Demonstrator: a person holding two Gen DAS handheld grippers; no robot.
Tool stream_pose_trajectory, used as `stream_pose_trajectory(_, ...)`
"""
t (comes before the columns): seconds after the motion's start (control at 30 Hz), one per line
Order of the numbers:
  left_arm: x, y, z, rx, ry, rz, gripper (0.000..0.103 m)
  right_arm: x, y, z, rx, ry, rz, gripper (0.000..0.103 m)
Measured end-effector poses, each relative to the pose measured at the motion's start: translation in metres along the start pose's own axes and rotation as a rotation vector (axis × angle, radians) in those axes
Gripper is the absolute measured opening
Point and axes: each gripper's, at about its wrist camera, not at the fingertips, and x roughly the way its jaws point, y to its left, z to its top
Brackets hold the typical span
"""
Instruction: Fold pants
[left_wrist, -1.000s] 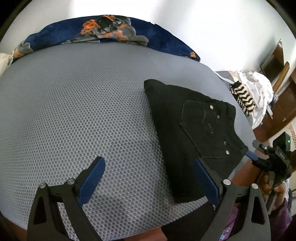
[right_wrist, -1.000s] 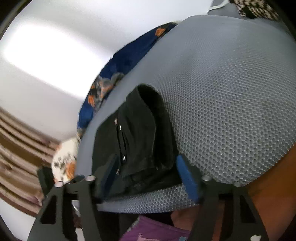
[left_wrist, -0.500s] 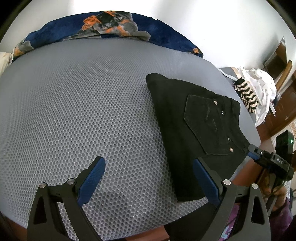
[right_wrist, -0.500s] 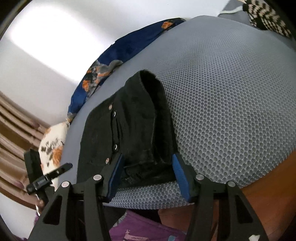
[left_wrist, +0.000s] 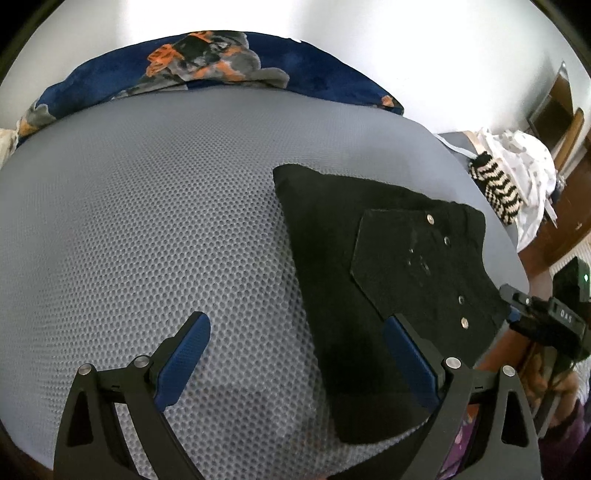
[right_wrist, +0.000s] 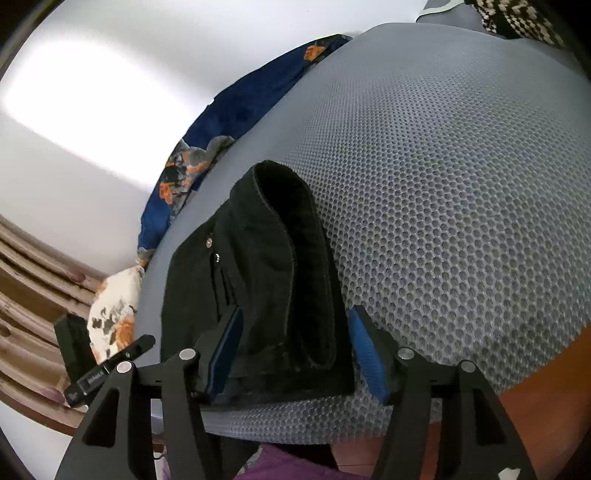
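Wide open grey mattress (left_wrist: 155, 229) to the left of the folded black pants (left_wrist: 369, 266), bare right up to the blue patterned blanket (left_wrist: 221, 62) bunched along the far edge. Pants taking up the near right corner. Striped cloth (left_wrist: 498, 188) and white laundry (left_wrist: 524, 162) heaped past the right edge, beside wooden furniture (left_wrist: 554, 107). More bare mattress beyond the pants in the right wrist view.

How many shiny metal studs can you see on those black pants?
4 in the left wrist view, all on the black pants: two near the back pocket's top edge, two lower down. Folded layers may hide others.
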Motion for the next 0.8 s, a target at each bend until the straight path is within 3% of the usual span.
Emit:
stream_pose_trajectory(0.4,0.030,-0.012,0.009,0.005,0.003,0.028,0.095,0.028,0.007,0.011,-0.069,0.042,-0.023,0.058)
stream_pose_trajectory(0.6,0.035,-0.017,0.013,0.023,-0.011,0.046,0.095,0.033,0.003,0.020,-0.071,0.045,0.006,0.059)
stream_pose_trajectory(0.8,0.037,-0.024,0.015,0.052,-0.028,0.082,0.097,0.038,0.010,0.022,-0.121,0.046,0.019,0.066)
